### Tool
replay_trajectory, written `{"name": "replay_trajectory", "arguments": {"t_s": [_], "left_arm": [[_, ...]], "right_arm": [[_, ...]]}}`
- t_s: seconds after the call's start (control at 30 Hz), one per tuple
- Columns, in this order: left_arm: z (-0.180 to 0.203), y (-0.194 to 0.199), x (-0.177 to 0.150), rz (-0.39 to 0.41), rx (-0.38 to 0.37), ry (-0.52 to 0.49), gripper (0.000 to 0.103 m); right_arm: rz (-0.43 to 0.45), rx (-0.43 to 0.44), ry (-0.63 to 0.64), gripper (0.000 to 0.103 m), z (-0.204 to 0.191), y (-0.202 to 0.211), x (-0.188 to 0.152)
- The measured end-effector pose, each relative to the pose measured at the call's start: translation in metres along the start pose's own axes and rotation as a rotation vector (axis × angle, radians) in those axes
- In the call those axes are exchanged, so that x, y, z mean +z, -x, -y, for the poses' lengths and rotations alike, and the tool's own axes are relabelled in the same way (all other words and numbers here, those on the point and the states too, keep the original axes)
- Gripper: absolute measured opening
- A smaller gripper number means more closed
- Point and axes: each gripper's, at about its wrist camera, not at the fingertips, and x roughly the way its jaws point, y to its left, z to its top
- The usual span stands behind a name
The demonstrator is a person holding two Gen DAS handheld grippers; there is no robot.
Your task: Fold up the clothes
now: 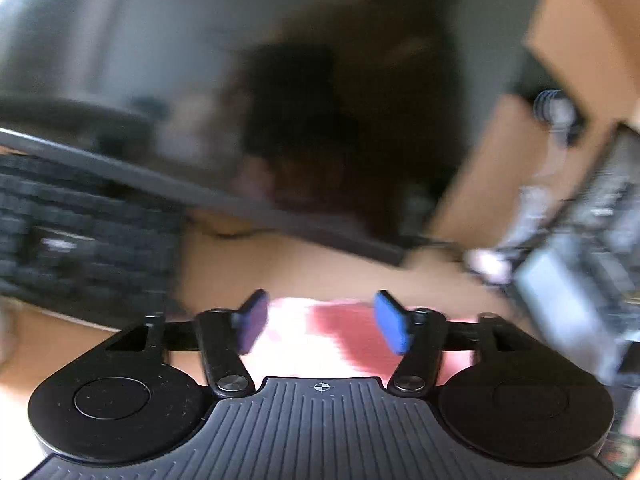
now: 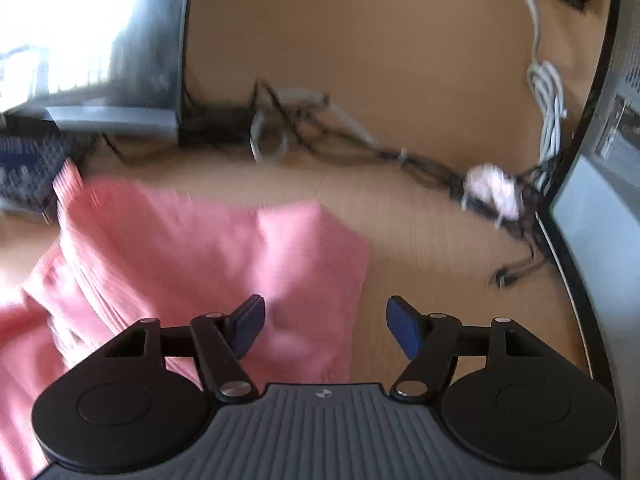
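A pink ribbed garment (image 2: 192,256) lies rumpled on the wooden desk (image 2: 400,60), filling the lower left of the right wrist view. My right gripper (image 2: 325,326) is open and empty, just above the garment's right edge. In the blurred left wrist view a strip of the pink garment (image 1: 344,336) shows right under my left gripper (image 1: 320,320), which is open and empty.
A monitor (image 2: 92,40) stands at the left, with a dark keyboard (image 1: 80,240) beside it. Tangled cables (image 2: 360,140) and a white cord (image 2: 548,92) lie across the back of the desk. A computer case (image 2: 608,160) is at the right edge.
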Motion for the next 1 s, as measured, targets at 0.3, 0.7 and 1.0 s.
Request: {"name": "replay_trajectory", "arguments": {"t_s": [0.3,0.7,1.0], "left_arm": [[0.01,-0.058,-0.043,-0.221,-0.07,0.065,0.082],[-0.03,-0.013,-0.038,-0.151,-0.036,0.145,0.094],[-0.069,0.019,-0.037,-0.096,0.021,0.237,0.094]], "right_arm": [[-0.135,0.118,-0.145,0.05,0.014,-0.042,0.009],[-0.125,0.117,0.022,0.044,-0.004,-0.098,0.064],[0.011,0.247,-0.003,0.007,-0.005,-0.025,0.054]]}}
